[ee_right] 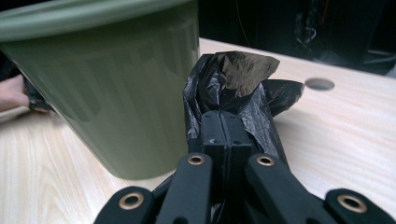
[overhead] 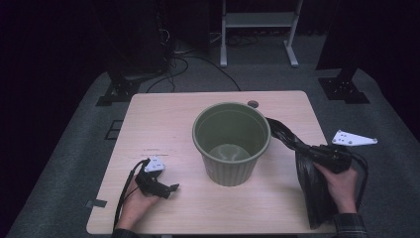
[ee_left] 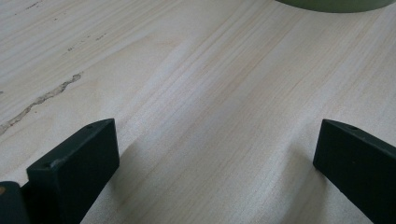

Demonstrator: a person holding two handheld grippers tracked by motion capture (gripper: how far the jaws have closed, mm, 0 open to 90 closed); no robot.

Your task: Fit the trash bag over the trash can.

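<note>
The right gripper (overhead: 331,157) is pinching the black bag (overhead: 309,186) in tightly closed jaws, right of the green bin (overhead: 231,143). The left gripper (overhead: 157,186) is waiting wide open, holding nothing, on the near left of the table (overhead: 163,119); it should be catching the bag's free edge to spread it over the rim.

The right hand-held gripper (ee_right: 227,135) has its black jaws pressed together on a crumpled black plastic bag (ee_right: 243,88), which bunches up past the tips. Just beside it to the left stands a green ribbed bin (ee_right: 107,88) on the pale wooden table (ee_right: 345,135), with a round hole (ee_right: 319,84) further back
</note>
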